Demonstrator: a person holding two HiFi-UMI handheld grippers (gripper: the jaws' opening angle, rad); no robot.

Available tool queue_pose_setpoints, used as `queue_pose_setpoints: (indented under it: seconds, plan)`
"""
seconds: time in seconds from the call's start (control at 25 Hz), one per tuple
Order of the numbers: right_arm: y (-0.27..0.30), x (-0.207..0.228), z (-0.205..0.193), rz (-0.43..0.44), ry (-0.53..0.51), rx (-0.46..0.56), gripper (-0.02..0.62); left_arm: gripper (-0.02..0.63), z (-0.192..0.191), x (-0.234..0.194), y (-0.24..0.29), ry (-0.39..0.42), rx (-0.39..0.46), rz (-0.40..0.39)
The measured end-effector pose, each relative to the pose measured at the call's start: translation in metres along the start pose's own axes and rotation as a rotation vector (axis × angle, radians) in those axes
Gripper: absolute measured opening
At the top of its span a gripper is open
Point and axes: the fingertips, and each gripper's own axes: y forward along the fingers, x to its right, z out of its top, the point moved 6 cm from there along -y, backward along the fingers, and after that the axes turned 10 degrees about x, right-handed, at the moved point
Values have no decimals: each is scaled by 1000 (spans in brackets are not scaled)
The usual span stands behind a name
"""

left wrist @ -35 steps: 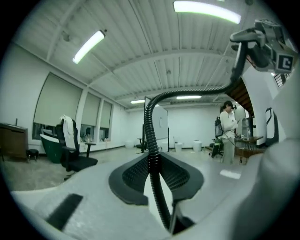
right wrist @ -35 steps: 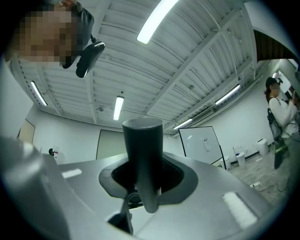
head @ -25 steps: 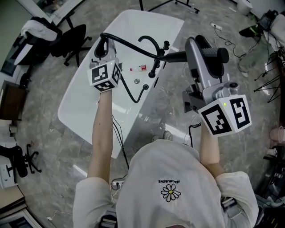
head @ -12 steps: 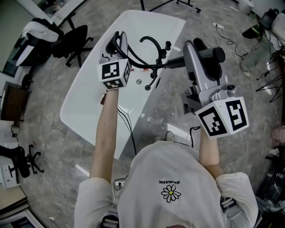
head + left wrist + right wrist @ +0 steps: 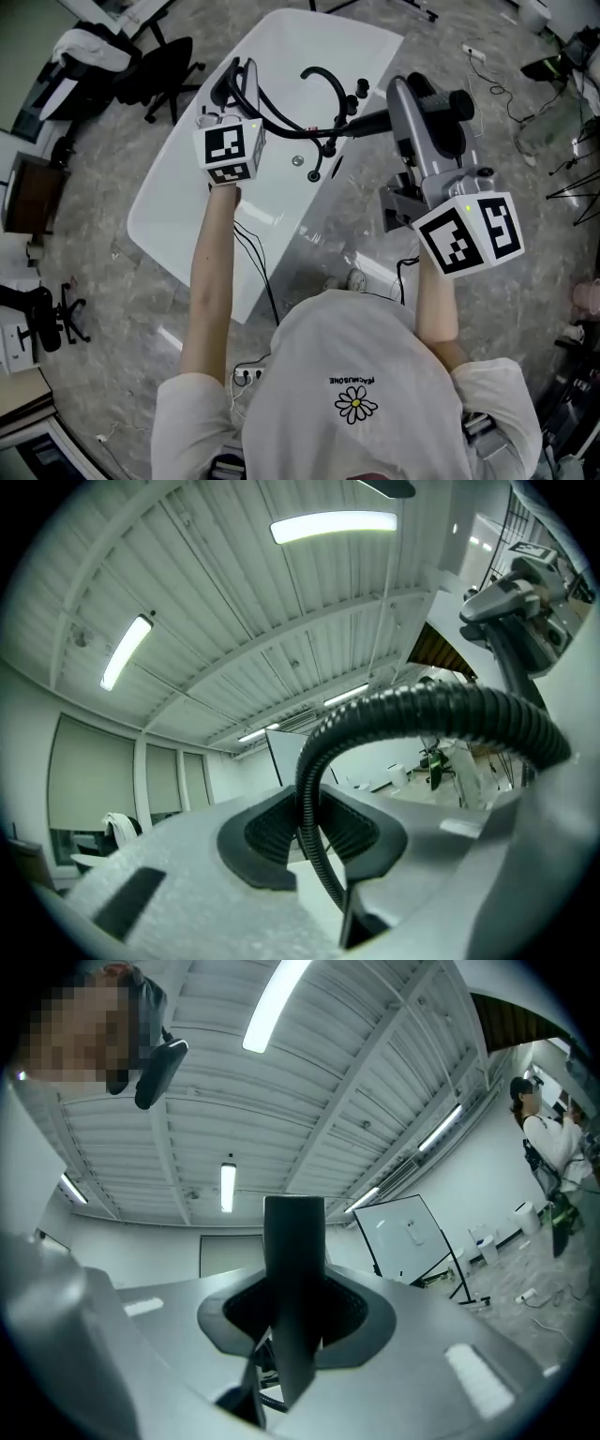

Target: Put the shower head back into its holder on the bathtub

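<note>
A white bathtub (image 5: 202,216) lies below me, with a black curved faucet (image 5: 325,79) on its rim. In the head view my left gripper (image 5: 240,77) hangs over the tub, shut on the black ribbed hose (image 5: 281,123). The left gripper view shows the hose (image 5: 431,710) pinched between that gripper's (image 5: 309,832) pads and arching off to the right. My right gripper (image 5: 401,111) is beside the tub's right rim, shut on the black shower head (image 5: 367,122), which points left toward the faucet. The right gripper view shows the shower head's flat black handle (image 5: 293,1241) clamped in that gripper (image 5: 292,1321). I cannot pick out the holder.
A drain (image 5: 298,161) sits in the tub floor. Black office chairs (image 5: 159,66) stand at the upper left. Cables (image 5: 255,272) and a power strip (image 5: 248,375) lie on the marble floor by the tub's near side. A person (image 5: 548,1133) stands far right.
My left gripper has carried the hose to the right and farther along the tub, rolling slightly. The right gripper with the shower head has sunk a little.
</note>
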Motion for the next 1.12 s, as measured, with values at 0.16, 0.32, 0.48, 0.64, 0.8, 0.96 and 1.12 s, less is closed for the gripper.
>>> queue_pose_setpoints:
  seconds: [0.16, 0.32, 0.48, 0.64, 0.8, 0.96, 1.12]
  plan:
    - [6, -6, -6, 46, 12, -12, 107, 66, -7, -13, -18, 8, -48, 49]
    - [4, -2, -10, 63, 22, -37, 107, 66, -37, -7, -39, -53, -128, 102]
    - [-1, 6, -3, 67, 25, -43, 107, 66, -86, 10, -60, -139, -240, 146]
    - [-1, 10, -3, 72, 5, -55, 107, 66, -141, 46, -91, -218, -374, 136]
    - [9, 11, -11, 76, -8, -60, 107, 66, -187, 77, -111, -290, -467, 102]
    - [38, 11, -25, 82, -22, -61, 107, 66, -228, 86, -111, -356, -487, 78]
    - [81, 12, -47, 95, -23, -78, 107, 71, -255, 95, -90, -383, -488, 5]
